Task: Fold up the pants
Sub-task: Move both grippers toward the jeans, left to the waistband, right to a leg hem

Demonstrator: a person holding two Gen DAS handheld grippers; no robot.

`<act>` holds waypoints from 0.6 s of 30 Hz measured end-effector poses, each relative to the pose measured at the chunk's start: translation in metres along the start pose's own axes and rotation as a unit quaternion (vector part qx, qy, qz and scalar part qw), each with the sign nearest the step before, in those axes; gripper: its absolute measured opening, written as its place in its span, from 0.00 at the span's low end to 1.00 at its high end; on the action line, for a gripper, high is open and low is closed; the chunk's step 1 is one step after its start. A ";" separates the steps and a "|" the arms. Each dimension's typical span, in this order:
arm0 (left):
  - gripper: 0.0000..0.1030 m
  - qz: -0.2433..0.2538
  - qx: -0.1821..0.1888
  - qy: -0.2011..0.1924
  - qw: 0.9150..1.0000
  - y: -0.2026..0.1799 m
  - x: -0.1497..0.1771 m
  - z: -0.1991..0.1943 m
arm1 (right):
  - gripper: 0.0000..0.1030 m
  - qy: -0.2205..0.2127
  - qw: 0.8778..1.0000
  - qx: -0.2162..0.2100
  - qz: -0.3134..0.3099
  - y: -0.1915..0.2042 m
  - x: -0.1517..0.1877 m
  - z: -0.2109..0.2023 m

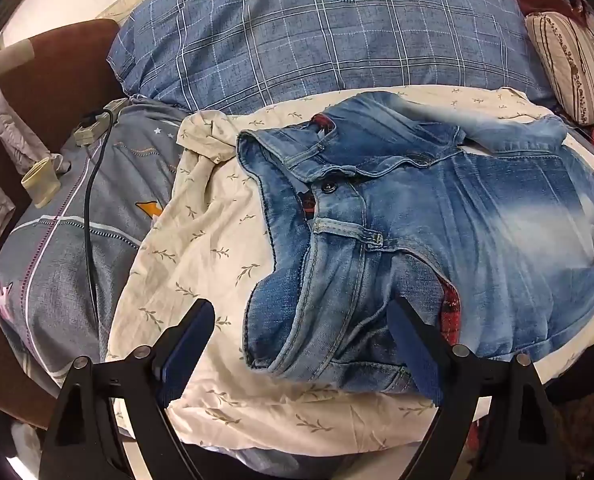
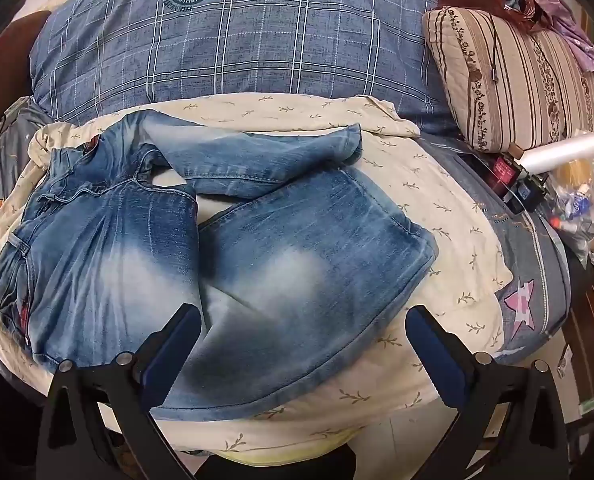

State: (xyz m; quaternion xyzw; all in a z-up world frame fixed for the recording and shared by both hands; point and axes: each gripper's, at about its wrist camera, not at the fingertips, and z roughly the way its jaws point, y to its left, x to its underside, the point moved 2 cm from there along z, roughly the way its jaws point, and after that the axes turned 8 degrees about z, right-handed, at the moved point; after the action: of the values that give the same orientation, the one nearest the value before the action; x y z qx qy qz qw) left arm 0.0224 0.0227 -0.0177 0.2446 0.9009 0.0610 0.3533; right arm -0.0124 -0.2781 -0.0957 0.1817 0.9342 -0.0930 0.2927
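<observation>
Faded blue jeans (image 1: 477, 216) lie rumpled on a cream leaf-print sheet (image 1: 201, 248). The waistband with its button is bunched up at the left end, showing red plaid lining. In the right wrist view the jeans (image 2: 289, 264) spread across the sheet (image 2: 437, 208), one leg folded back at the far side, the other reaching toward the near edge. My left gripper (image 1: 301, 312) hangs open above the waistband end. Wide open as well, my right gripper (image 2: 303, 322) hovers over the near leg. Neither set of pads touches the denim.
A big blue checked pillow (image 1: 297, 36) lies behind the jeans. A striped cushion (image 2: 513, 80) and a bag of small items (image 2: 577, 200) sit at the right. A grey star-print quilt (image 1: 65, 248) with a black cable (image 1: 91, 208) lies at the left.
</observation>
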 end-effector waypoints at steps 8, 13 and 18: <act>0.86 0.000 -0.004 0.002 1.000 0.002 -0.003 -0.003 | 1.00 -0.005 1.000 -0.003 0.015 -0.010 0.001 -0.001; 0.86 0.016 0.000 0.005 1.000 -0.007 -0.005 -0.009 | 1.00 -0.015 1.000 0.001 0.013 -0.015 0.003 -0.001; 0.86 0.026 0.006 0.005 1.000 -0.016 -0.004 -0.017 | 1.00 -0.002 1.000 -0.008 0.016 -0.018 0.004 0.006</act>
State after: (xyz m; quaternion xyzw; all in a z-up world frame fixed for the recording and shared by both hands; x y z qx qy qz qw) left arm 0.0073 0.0078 -0.0076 0.2699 0.8964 0.0665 0.3453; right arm -0.0191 -0.2952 -0.1014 0.1942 0.9314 -0.0808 0.2972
